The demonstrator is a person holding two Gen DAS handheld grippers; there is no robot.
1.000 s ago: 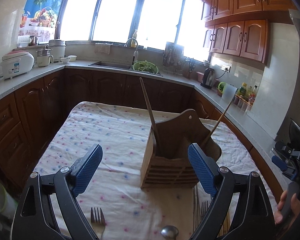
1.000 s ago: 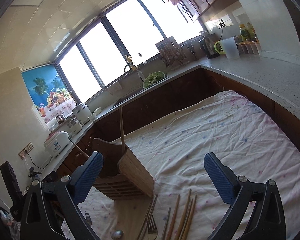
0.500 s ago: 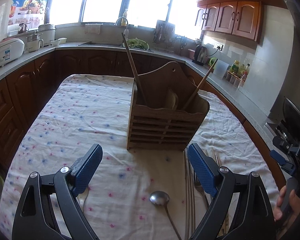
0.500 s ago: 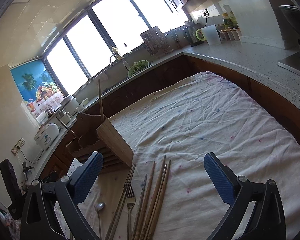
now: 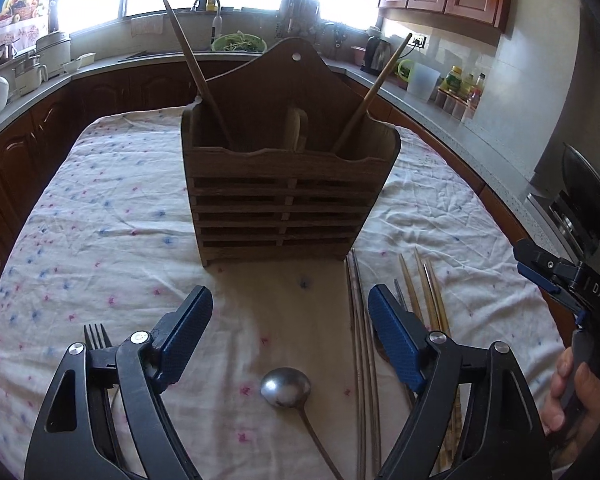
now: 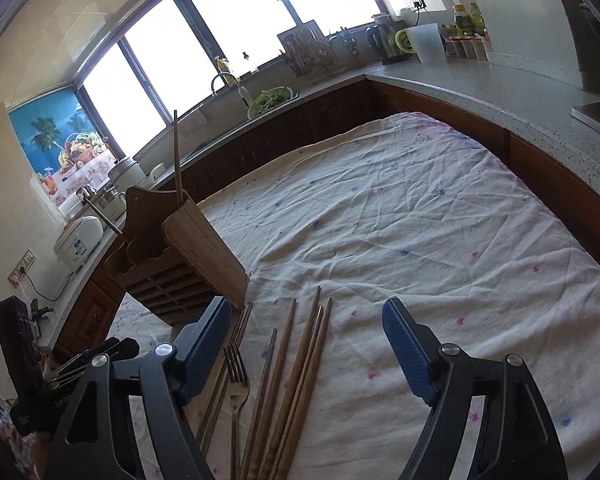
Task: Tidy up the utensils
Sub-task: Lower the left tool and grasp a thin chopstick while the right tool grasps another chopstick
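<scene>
Both claws spread wide, empty. Left gripper (image 5: pixel 290 330) hovers over the spoon (image 5: pixel 286 387) at 6 o'clock from the holder (image 5: pixel 288 196); thin slippery steel, pinch its handle. Right gripper (image 6: pixel 306 340) idle.

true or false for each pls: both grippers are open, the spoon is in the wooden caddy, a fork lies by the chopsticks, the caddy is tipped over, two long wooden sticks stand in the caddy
1. Both the left gripper and right gripper are open: true.
2. The spoon is in the wooden caddy: false, it lies on the tablecloth in front of the caddy.
3. A fork lies by the chopsticks: true.
4. The caddy is tipped over: false, it stands upright.
5. Two long wooden sticks stand in the caddy: true.
</scene>
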